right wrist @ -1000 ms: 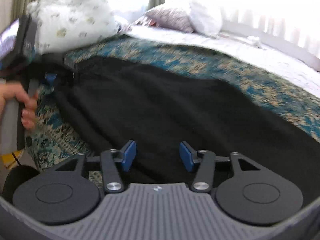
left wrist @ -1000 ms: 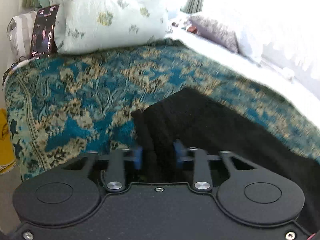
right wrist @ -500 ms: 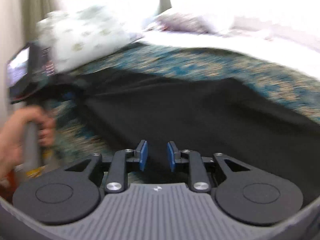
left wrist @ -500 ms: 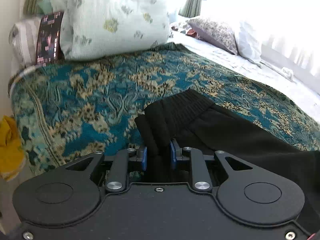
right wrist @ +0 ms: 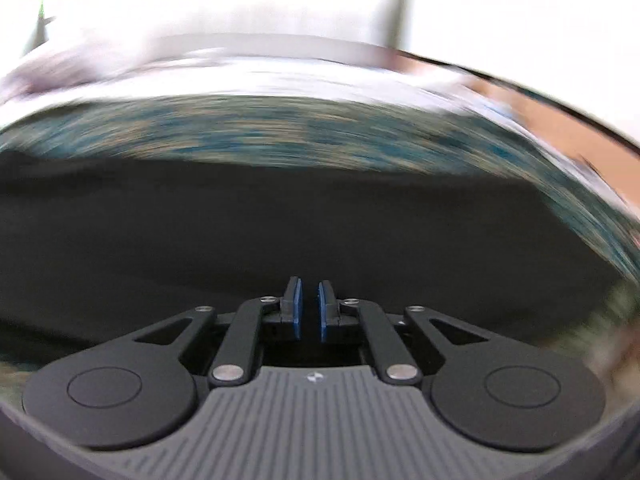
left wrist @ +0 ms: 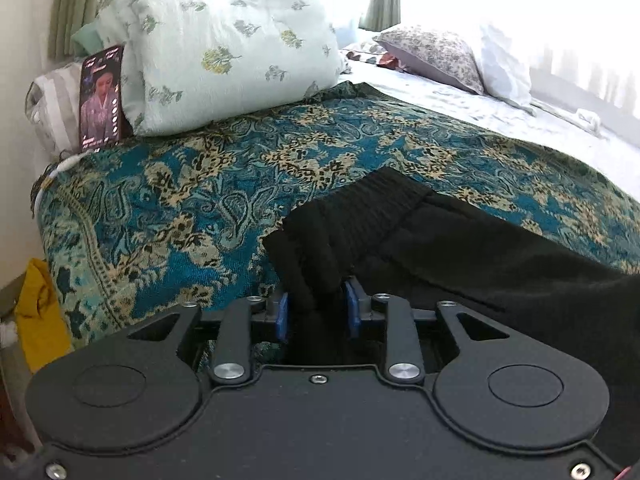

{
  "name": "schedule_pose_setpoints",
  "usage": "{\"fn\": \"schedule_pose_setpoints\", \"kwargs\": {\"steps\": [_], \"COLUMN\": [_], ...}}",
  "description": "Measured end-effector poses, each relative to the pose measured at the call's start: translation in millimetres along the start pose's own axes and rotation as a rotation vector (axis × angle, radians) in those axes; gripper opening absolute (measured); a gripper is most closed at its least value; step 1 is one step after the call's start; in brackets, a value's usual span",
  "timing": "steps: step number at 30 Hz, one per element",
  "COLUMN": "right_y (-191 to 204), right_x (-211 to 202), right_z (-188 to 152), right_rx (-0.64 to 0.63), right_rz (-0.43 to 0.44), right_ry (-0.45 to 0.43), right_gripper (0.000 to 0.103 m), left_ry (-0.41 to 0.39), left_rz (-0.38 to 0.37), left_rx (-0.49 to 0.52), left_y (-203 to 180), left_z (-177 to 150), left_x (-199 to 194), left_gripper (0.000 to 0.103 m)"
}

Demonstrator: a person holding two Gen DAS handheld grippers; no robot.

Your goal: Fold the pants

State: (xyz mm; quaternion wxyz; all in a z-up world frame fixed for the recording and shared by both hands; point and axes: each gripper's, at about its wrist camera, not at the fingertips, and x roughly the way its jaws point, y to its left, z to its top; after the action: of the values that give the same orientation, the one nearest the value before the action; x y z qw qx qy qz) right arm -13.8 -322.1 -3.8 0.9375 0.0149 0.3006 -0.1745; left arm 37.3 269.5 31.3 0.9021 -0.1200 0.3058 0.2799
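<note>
Black pants lie on a teal and gold patterned bedspread, their ribbed waistband toward me. My left gripper is shut on the bunched waistband, which fills the gap between the blue pads. In the right wrist view, blurred by motion, the pants spread wide below and ahead. My right gripper is nearly closed, with a thin gap between the pads; I cannot tell whether fabric is pinched in it.
A pale floral pillow and a phone propped upright stand at the bed's far left. A patterned pillow and white bedding lie at the back right. A yellow item is beside the bed's left edge.
My left gripper closed on the waistband and drew it up. My right gripper closed from wide open to nearly shut and swung fast to the right over the pants.
</note>
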Motion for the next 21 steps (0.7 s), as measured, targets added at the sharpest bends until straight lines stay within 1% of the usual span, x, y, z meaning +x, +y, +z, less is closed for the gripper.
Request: {"fn": "schedule_pose_setpoints", "kwargs": {"steps": [1, 2, 3, 4, 6, 7, 8, 11, 12, 13, 14, 16, 17, 21], "right_y": [-23.7, -46.9, -69.5, -86.6, -113.9, -126.1, -136.2, -161.2, -166.1, -170.4, -173.7, -174.7, -174.4, -177.2], "right_x": [1.3, -0.1, -5.0, -9.3, -15.2, -16.6, -16.4, -10.1, -9.2, -5.4, 0.3, 8.6, 10.5, 19.4], "right_z": [2.5, 4.4, 4.2, 4.1, 2.5, 1.6, 0.8, -3.3, -5.9, -7.7, -9.0, -11.4, -10.9, -4.4], "right_rx": [0.065, 0.132, 0.203, 0.257, 0.329, 0.364, 0.395, 0.495, 0.519, 0.535, 0.548, 0.557, 0.548, 0.544], "right_rz": [-0.047, -0.094, -0.137, -0.178, -0.247, -0.269, -0.275, -0.270, -0.273, -0.272, -0.271, -0.260, -0.254, -0.242], "right_ry": [0.004, -0.007, -0.040, -0.071, -0.118, -0.134, -0.137, -0.134, -0.132, -0.130, -0.127, -0.137, -0.148, -0.155], "right_gripper": [0.025, 0.026, 0.028, 0.035, 0.036, 0.038, 0.044, 0.048, 0.050, 0.055, 0.058, 0.061, 0.065, 0.068], "left_ry": [-0.001, -0.012, -0.024, -0.038, -0.070, -0.084, -0.097, -0.135, -0.141, -0.144, -0.141, -0.129, -0.118, -0.061], "left_rz": [0.006, 0.024, 0.046, 0.065, 0.075, 0.070, 0.061, 0.001, -0.024, -0.052, -0.076, -0.125, -0.148, -0.218], "left_rx": [-0.025, -0.055, -0.079, -0.096, -0.102, -0.095, -0.084, -0.020, 0.005, 0.033, 0.057, 0.108, 0.134, 0.229], "left_y": [1.1, 2.2, 3.4, 3.1, -2.0, -6.5, -11.6, -34.9, -43.5, -53.2, -61.9, -80.2, -89.1, -122.2], "left_z": [0.3, 0.4, 0.8, 2.0, 6.3, 9.4, 11.3, 15.2, 14.5, 12.9, 10.8, 4.8, 1.1, -21.1], "left_x": [-1.2, -3.4, -6.1, -9.4, -18.3, -22.8, -27.7, -45.1, -50.6, -56.9, -61.5, -70.5, -72.8, -81.6], "left_gripper": [0.039, 0.048, 0.052, 0.055, 0.055, 0.057, 0.061, 0.071, 0.072, 0.073, 0.075, 0.077, 0.078, 0.078]}}
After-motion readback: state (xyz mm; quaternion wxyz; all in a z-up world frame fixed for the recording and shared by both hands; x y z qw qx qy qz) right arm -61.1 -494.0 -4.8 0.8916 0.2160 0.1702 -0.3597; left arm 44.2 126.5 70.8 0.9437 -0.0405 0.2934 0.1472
